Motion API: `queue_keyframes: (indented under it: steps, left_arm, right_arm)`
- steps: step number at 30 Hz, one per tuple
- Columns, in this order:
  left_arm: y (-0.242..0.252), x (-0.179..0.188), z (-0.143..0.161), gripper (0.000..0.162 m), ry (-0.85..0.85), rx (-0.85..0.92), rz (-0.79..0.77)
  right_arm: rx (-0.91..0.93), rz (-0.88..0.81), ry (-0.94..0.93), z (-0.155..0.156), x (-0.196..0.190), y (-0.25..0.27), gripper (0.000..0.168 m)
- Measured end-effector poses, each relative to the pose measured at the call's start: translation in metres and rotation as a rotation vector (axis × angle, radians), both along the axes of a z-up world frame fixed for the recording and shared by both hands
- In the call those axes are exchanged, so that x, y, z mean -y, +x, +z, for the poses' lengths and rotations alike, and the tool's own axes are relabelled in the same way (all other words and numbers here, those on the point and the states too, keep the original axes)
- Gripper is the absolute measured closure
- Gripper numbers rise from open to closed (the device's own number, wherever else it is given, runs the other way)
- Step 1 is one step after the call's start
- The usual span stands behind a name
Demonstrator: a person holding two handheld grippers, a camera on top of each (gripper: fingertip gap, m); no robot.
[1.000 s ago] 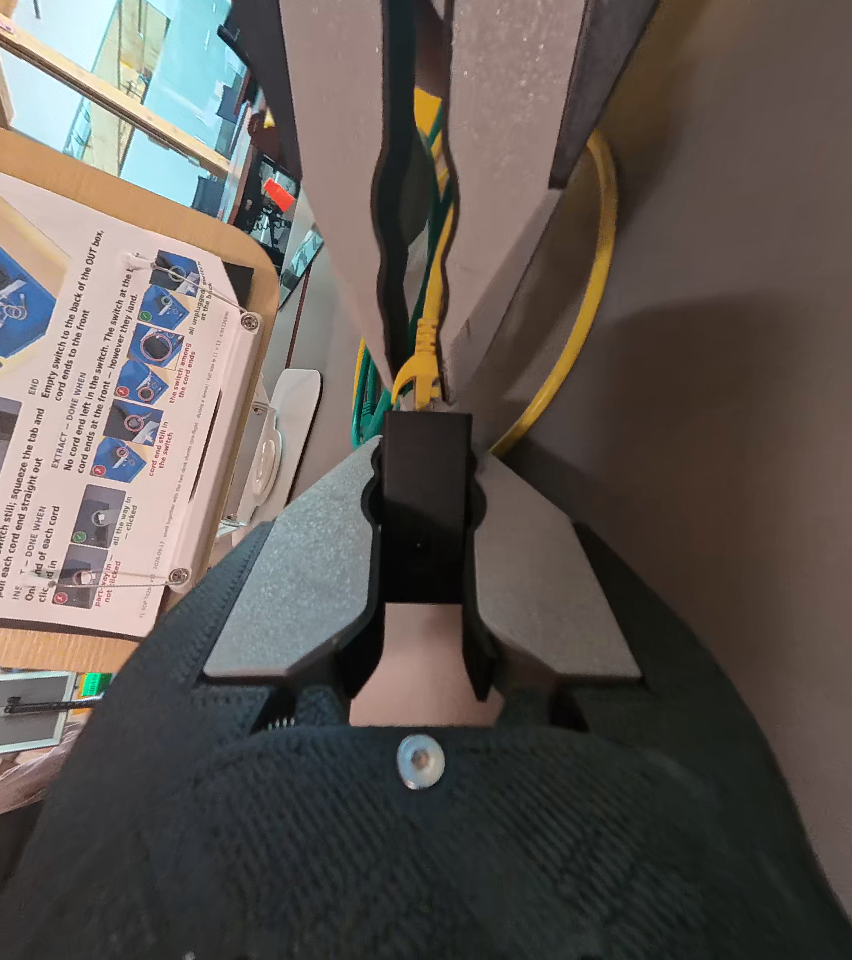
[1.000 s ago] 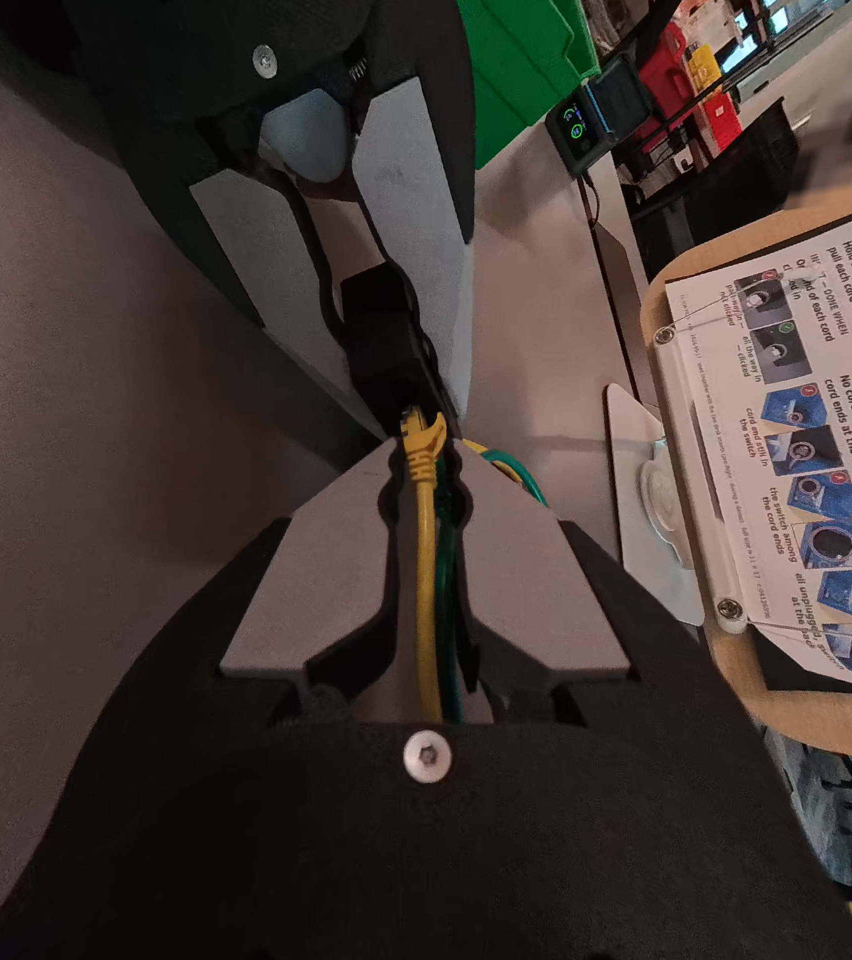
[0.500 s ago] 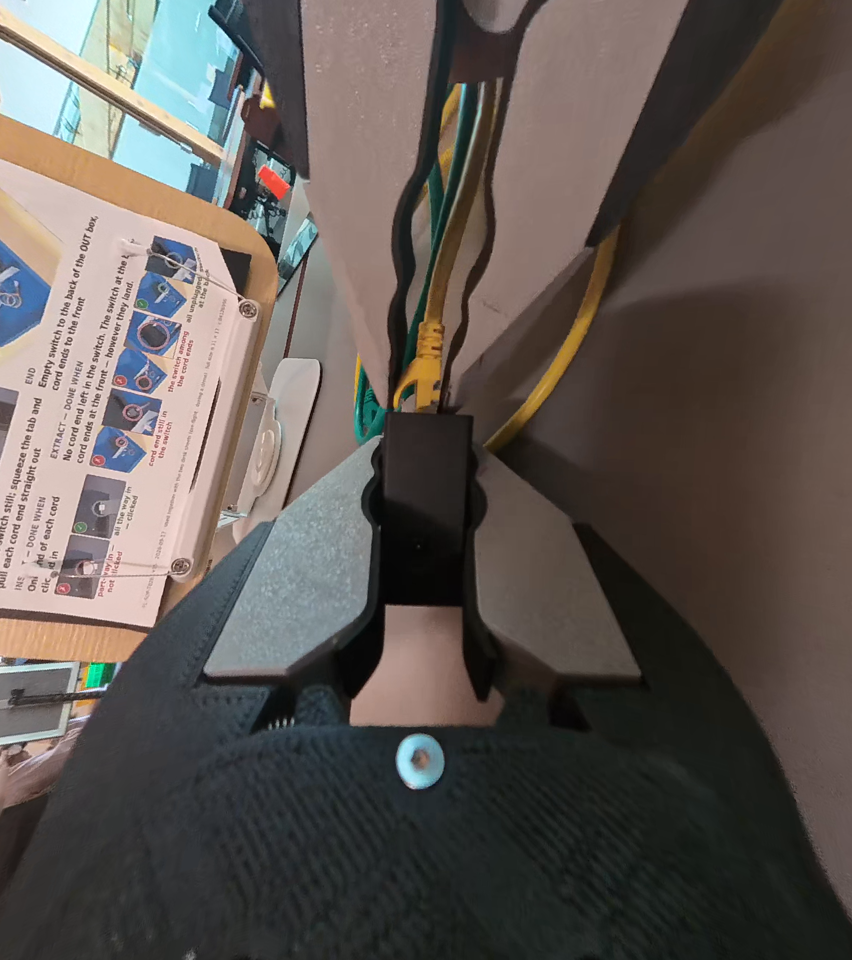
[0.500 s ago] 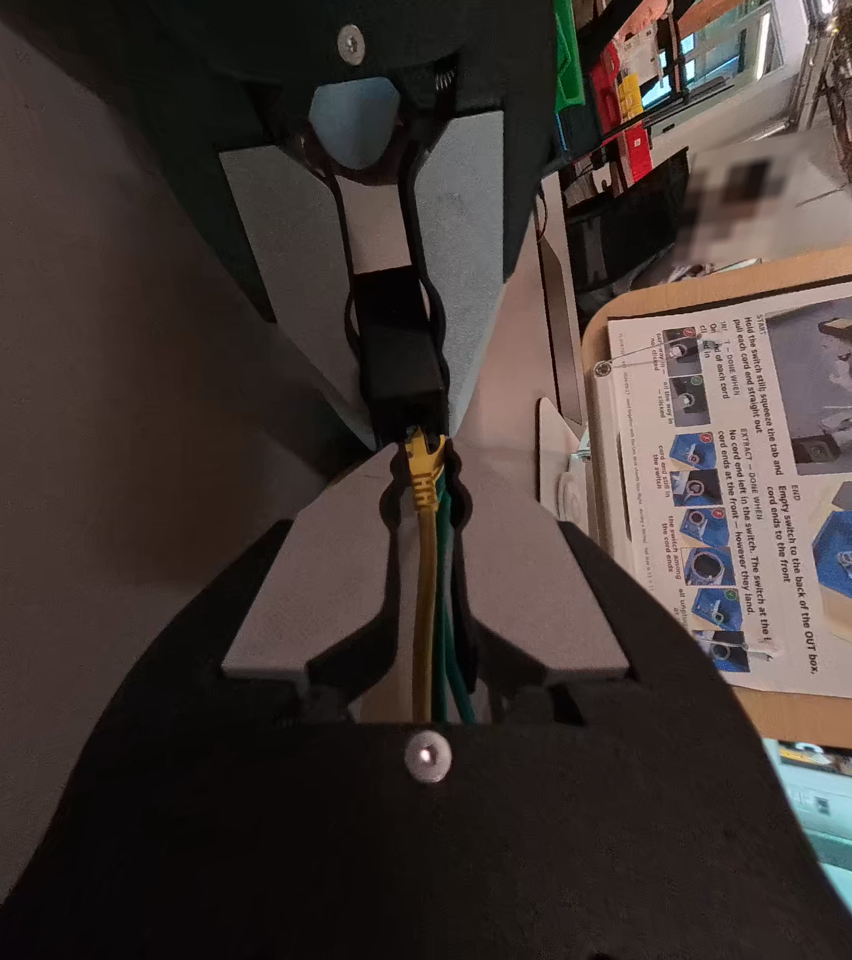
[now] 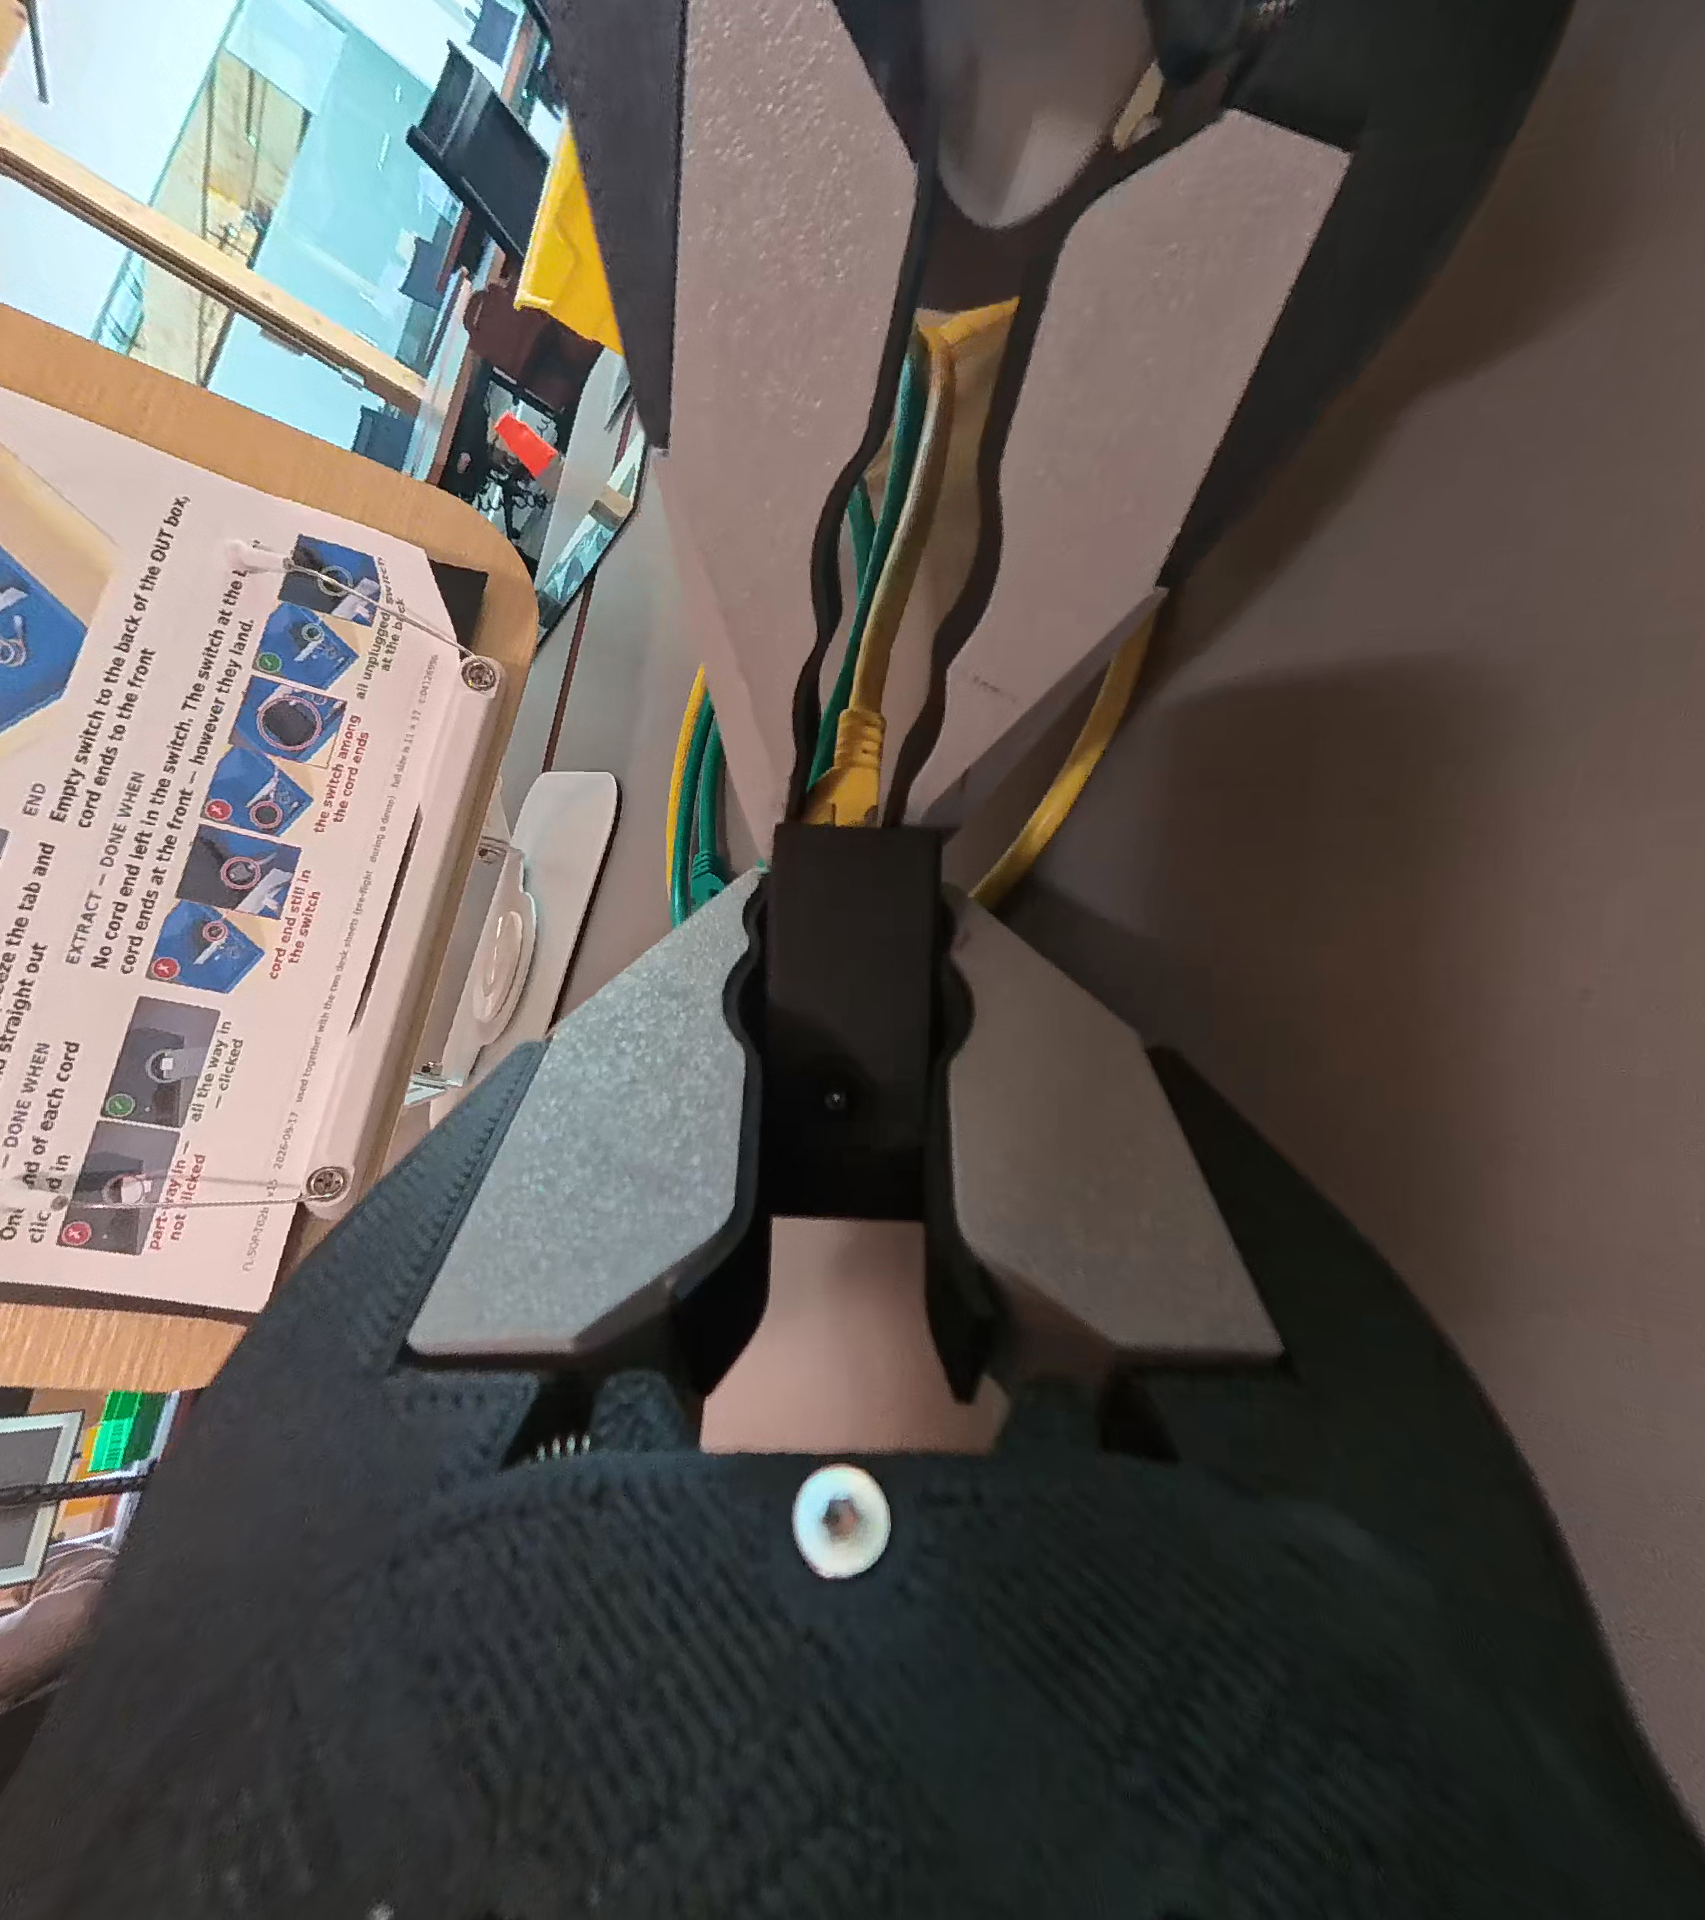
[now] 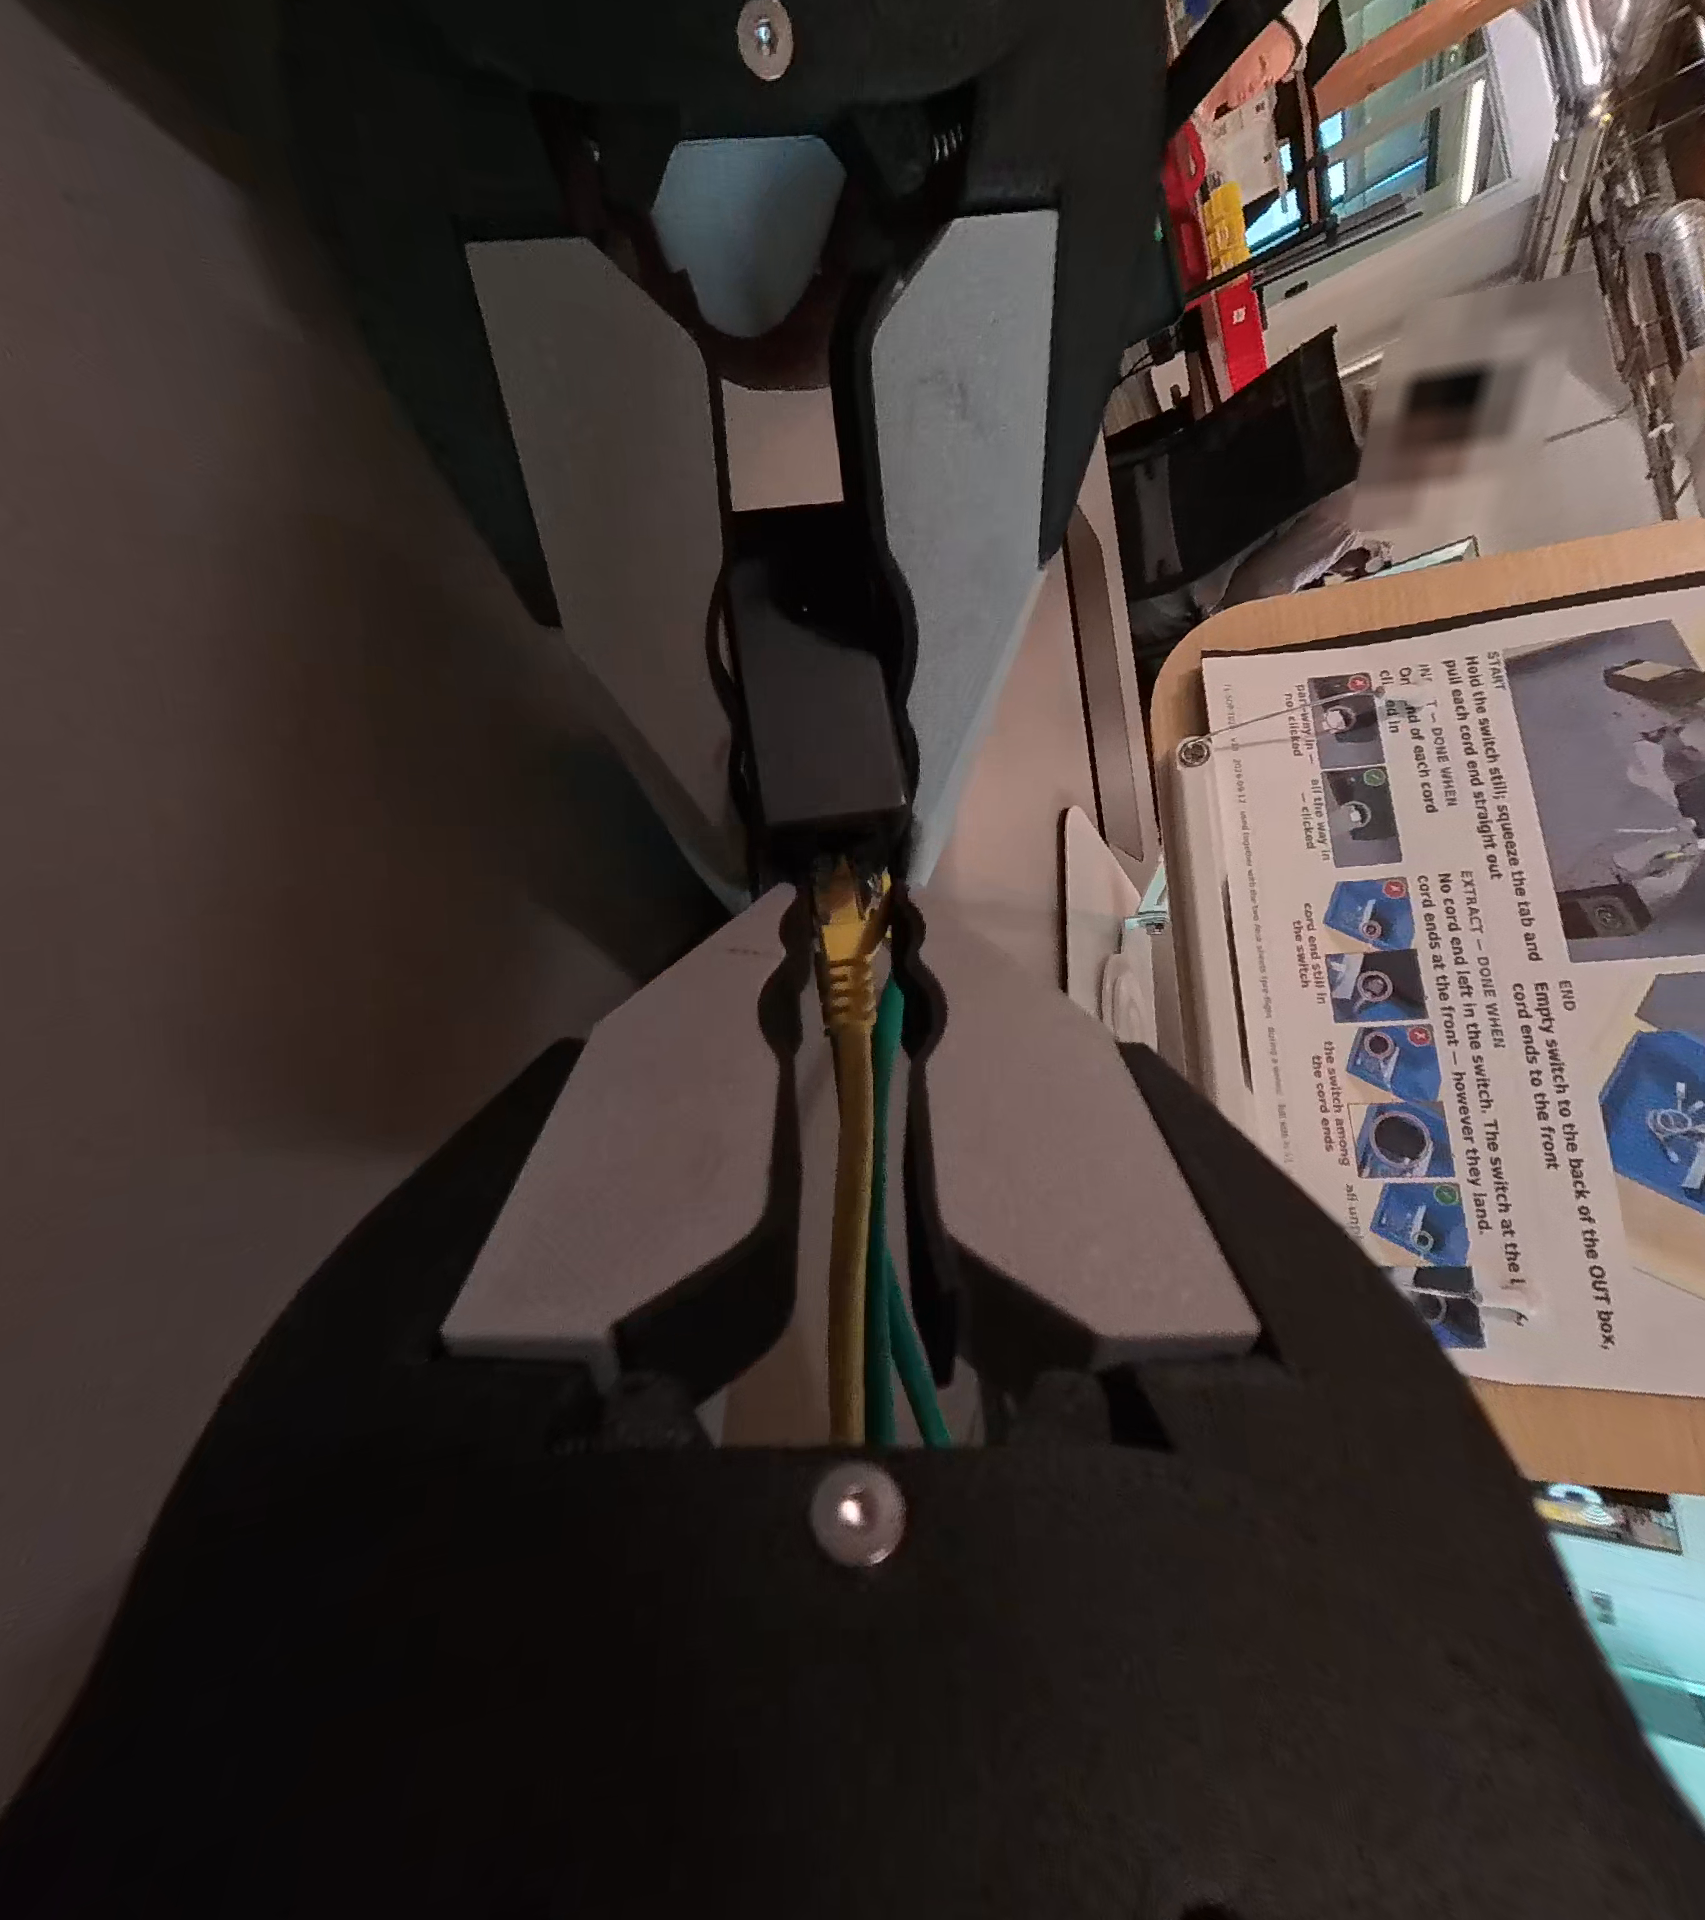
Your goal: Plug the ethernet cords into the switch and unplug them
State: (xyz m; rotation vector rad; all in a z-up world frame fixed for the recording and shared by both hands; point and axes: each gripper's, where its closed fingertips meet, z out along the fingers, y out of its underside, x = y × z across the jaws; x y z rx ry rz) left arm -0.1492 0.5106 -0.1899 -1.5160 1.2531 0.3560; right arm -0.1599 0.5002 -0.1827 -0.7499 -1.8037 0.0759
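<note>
My left gripper (image 5: 858,914) is shut on the small black switch (image 5: 853,1018), gripping it by its sides. The switch also shows in the right wrist view (image 6: 817,727). My right gripper (image 6: 843,925) faces it tip to tip and is shut on the yellow cord's plug (image 6: 848,977). The plug's tip sits in the switch's port (image 5: 848,800); how deep I cannot tell. The yellow cord (image 6: 848,1247) and a green cord (image 6: 889,1278) run back between the right fingers (image 6: 640,1122). The right fingers (image 5: 775,416) also show in the left wrist view.
Green cords (image 5: 697,831) and a loop of yellow cord (image 5: 1066,790) lie on the grey table (image 5: 1450,1039) behind the switch. A printed instruction sheet on a wooden board (image 5: 152,883) (image 6: 1502,987) stands beside it, with a white plate (image 5: 557,862) at its foot. Both grippers' tips are close together, under 4 cm apart.
My right gripper has swung into a straight line with the switch and drawn back slightly. The yellow plug has stayed at the port. My left gripper has kept its hold on the switch.
</note>
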Motion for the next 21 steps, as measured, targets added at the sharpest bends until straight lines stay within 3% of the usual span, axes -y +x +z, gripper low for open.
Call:
queue_keyframes:
  steps: [4,15,21]
  left_arm:
    - [0.0005,0.001,0.0,0.135,0.01,0.003,-0.032]
    - [0.0056,0.0025,-0.0037,0.134,0.047,-0.014,-0.061]
    - [0.0054,0.0014,-0.0061,0.134,0.07,-0.142,-0.062]
  right_arm:
    - [0.002,-0.012,-0.067,-0.001,0.0011,0.0002,0.158]
    - [0.051,0.017,0.023,-0.0052,0.0046,0.0042,0.159]
    - [0.118,0.03,0.043,-0.0101,0.0054,0.0073,0.159]
